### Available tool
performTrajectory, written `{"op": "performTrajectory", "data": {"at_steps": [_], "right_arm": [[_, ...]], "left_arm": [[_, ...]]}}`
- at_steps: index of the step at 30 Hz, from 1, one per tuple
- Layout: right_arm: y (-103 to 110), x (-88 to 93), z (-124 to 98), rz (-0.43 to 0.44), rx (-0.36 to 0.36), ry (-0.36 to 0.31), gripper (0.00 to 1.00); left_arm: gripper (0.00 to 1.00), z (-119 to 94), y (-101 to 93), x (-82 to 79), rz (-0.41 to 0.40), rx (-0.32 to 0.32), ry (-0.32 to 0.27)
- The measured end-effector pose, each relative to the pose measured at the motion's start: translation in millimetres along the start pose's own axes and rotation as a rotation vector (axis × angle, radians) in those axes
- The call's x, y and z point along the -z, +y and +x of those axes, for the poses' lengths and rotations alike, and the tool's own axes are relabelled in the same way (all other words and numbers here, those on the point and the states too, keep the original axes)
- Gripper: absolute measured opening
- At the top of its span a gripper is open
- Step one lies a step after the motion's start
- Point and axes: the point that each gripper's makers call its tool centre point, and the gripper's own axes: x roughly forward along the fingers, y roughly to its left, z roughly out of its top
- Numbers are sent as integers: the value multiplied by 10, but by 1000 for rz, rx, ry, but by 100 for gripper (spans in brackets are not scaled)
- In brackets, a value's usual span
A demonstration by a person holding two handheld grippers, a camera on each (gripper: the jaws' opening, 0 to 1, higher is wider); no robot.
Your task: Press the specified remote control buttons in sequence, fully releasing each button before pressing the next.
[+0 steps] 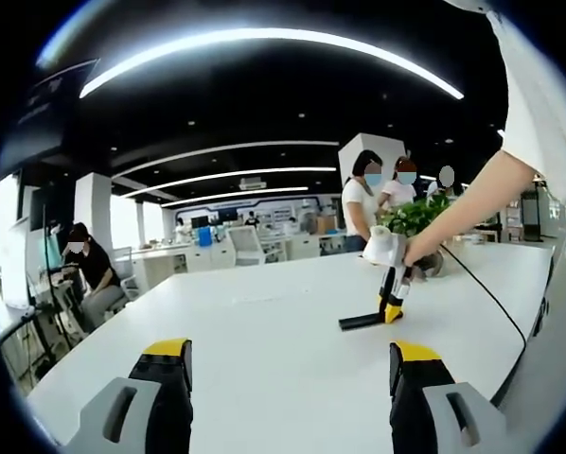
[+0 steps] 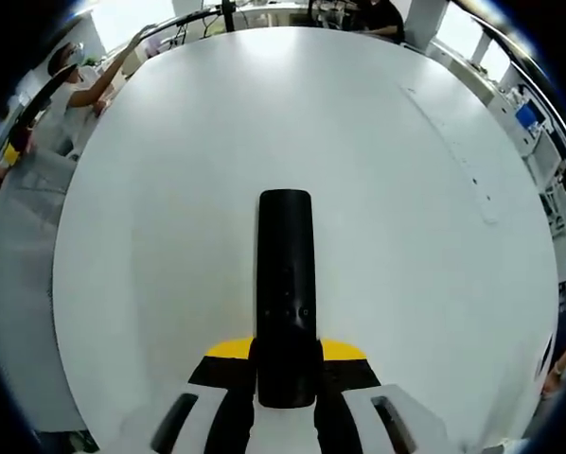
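Note:
A black remote control is clamped between the yellow-tipped jaws of my right gripper, its long body pointing away over the white table. In the left gripper view the right gripper stands at the table's far right in a person's hand. The remote sticks out of it to the left, low over the tabletop. The fingers of my left gripper stand wide apart, open and empty, well short of the remote.
A green potted plant stands behind the right gripper. A black cable runs across the table's right side. Three people stand beyond the table, and another sits at a desk on the left.

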Motion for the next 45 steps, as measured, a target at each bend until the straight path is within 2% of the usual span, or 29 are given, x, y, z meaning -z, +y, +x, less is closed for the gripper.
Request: {"op": "performTrajectory", "data": {"at_steps": [19,31,41,45], "right_arm": [[-280,-44,3,-35,0,0,21],[-416,-88,3,-53,-5,31,21],[-453,-93,3,-42,15,36,22],[-530,-61,22,22,38,12,22]], "left_arm": [[87,12,-23,60,13,7,35],[86,19,-32,100,23,11,59],[86,33,-41,123,25,16,72],[86,33,-30,126,19,14,71]]}}
